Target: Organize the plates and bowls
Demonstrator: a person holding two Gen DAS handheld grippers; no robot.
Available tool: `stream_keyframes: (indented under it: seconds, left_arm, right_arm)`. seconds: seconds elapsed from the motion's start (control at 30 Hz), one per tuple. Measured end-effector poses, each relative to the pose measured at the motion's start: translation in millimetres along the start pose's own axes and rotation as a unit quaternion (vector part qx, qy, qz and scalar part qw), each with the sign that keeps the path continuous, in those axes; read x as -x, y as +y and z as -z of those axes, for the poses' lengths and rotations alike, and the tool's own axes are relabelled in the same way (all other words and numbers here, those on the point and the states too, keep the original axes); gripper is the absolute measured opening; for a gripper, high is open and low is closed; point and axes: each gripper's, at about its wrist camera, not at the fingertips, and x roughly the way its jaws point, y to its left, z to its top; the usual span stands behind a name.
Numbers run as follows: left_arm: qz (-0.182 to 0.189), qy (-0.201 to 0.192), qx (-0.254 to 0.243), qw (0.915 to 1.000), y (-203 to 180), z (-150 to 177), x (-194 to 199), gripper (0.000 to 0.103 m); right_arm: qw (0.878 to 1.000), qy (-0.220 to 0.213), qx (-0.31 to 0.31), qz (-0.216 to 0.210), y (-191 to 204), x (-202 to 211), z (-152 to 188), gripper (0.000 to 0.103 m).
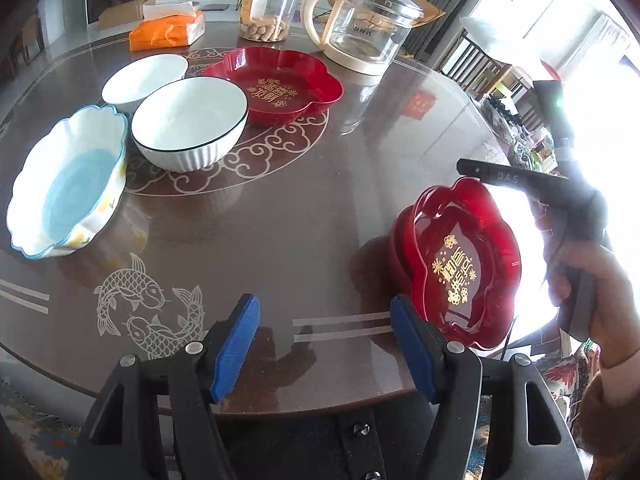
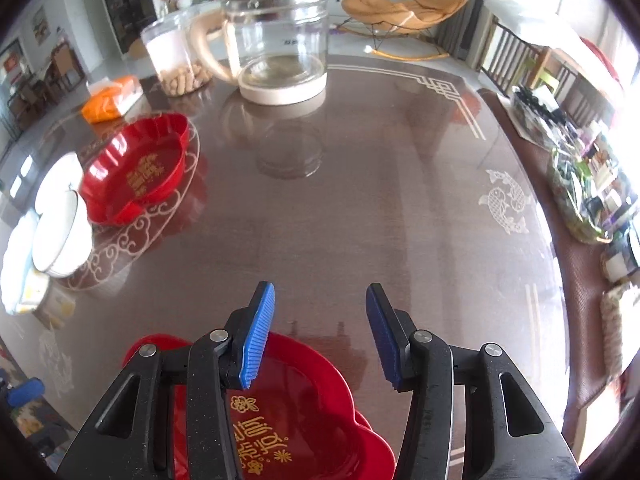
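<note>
Near the table's front right, a red flower-shaped plate (image 1: 460, 264) with gold lettering lies askew on a second red rim (image 1: 400, 236). My right gripper (image 2: 320, 332) hovers open just past that plate (image 2: 304, 408), nothing between its blue pads. My left gripper (image 1: 324, 320) stands open over bare table to the plate's left, also empty. Another red plate (image 1: 280, 84) sits at the back. Beside it are a small white bowl (image 1: 144, 80), a ribbed white bowl (image 1: 188, 120) and a scalloped blue-bottomed bowl (image 1: 68, 180).
A glass kettle (image 1: 368, 28), a jar of peanuts (image 1: 268, 4) and an orange tissue pack (image 1: 168, 30) stand at the far side. A hand (image 1: 592, 288) holds the right tool. Clutter lines a bench (image 2: 584, 184) on the right.
</note>
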Motion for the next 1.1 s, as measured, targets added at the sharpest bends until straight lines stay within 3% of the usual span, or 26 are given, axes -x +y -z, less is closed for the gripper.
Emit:
stream_keyframes:
  seconds: [0.13, 0.3, 0.37, 0.57, 0.7, 0.87, 1.1]
  left_arm:
    - [0.001, 0.002, 0.008, 1.0000, 5.6, 3.2, -1.8, 0.068]
    - [0.000, -0.003, 0.003, 1.0000, 3.8, 6.9, -2.5, 0.068]
    - [-0.006, -0.013, -0.007, 0.9999, 0.8, 9.7, 0.2, 0.068]
    - [-0.010, -0.045, -0.032, 0.9984, -6.7, 24.8, 6.0, 0.071]
    - [-0.013, -0.067, -0.052, 0.9963, -12.8, 40.6, 12.9, 0.078]
    - [-0.026, -0.085, -0.066, 0.9939, -13.1, 50.2, 27.6, 0.078]
    - [-0.053, -0.126, -0.055, 0.9891, 4.3, 53.9, 49.5, 0.080]
  right_arm:
    - [0.998, 0.007, 0.055, 0.013, 15.4, 3.2, 10.3, 0.052]
    - [0.999, -0.034, -0.013, -0.003, -12.7, 44.0, 19.7, 0.052]
    - [0.998, -0.047, -0.033, -0.005, -19.4, 64.6, 29.1, 0.059]
    - [0.992, -0.111, -0.067, 0.008, -18.7, 134.7, 94.5, 0.065]
    - [0.976, -0.180, -0.118, -0.006, -0.7, 167.7, 146.7, 0.068]
    - [0.961, -0.235, -0.147, -0.029, 31.8, 170.9, 175.4, 0.069]
    - [0.969, -0.211, -0.112, -0.060, 64.6, 148.6, 170.6, 0.069]
